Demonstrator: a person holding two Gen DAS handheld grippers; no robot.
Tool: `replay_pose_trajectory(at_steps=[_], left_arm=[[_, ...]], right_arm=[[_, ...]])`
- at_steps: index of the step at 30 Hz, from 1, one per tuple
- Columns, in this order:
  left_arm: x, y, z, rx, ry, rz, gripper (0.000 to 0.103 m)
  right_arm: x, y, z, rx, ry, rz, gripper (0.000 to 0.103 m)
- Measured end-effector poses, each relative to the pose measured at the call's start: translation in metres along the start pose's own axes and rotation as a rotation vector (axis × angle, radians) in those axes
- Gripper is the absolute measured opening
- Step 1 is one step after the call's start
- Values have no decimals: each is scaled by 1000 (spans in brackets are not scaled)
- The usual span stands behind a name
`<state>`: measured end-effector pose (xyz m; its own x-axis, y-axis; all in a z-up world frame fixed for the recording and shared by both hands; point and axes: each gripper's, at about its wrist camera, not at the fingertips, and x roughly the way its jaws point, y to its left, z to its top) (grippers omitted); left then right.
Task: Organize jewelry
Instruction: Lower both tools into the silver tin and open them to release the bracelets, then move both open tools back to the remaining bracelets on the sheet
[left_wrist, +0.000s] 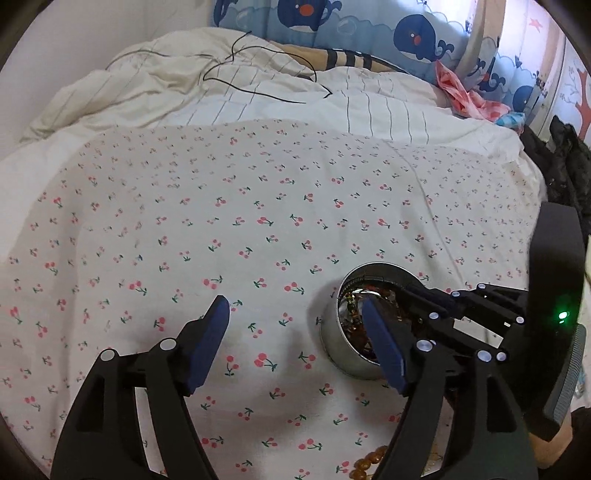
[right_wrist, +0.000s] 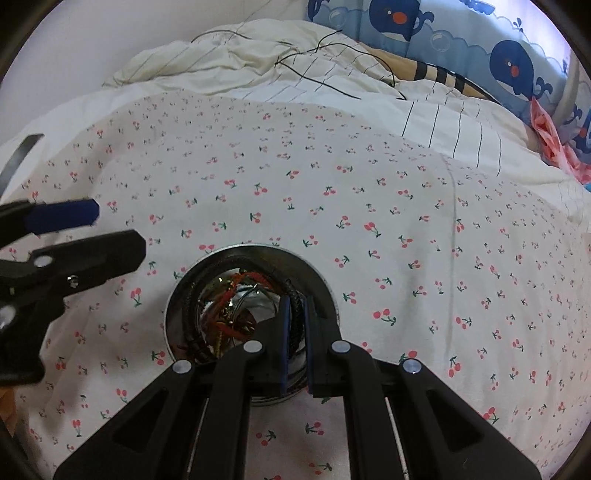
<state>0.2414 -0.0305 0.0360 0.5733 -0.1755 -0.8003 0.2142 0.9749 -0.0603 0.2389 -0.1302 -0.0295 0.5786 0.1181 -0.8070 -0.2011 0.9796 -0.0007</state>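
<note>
A round metal tin (right_wrist: 317, 273) sits on the cherry-print sheet (right_wrist: 369, 206) and holds tangled jewelry: a red cord (right_wrist: 225, 325), gold pieces and a black braided cord (right_wrist: 295, 317). My right gripper (right_wrist: 295, 314) reaches into the tin, its jaws nearly closed on the black braided cord. In the left wrist view the tin (left_wrist: 332, 332) is at lower right with the right gripper (left_wrist: 424, 302) inside it. My left gripper (left_wrist: 295, 306) is open and empty, hovering over the sheet left of the tin. Amber beads (left_wrist: 369, 463) lie at the bottom edge.
A rumpled white striped duvet (left_wrist: 258, 96) with a thin black cable (left_wrist: 258, 70) lies beyond the sheet. A whale-print pillow (left_wrist: 406, 33) and pink cloth (left_wrist: 461, 96) are at the back right. Dark clothing (left_wrist: 561, 162) sits at the right edge.
</note>
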Motion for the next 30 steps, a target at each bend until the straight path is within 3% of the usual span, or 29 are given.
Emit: replay_pose_trajectory(at_steps=[9,23,25,30], left_arm=[[-6,-12,-3,56,-51,56,78],[-16,-21,-5,96,-107,89,80],[-17,-21,-5,102,-111,91,80],[-20,-28,-7,128,-130,99,84]], right_arm=[[12,3,-3,-18,27,-46,8],[7,1,-4,12,16,-16,14],[4,2,-5,10,6,-20,25],[-9,0,-6,23,-32,-11,37]])
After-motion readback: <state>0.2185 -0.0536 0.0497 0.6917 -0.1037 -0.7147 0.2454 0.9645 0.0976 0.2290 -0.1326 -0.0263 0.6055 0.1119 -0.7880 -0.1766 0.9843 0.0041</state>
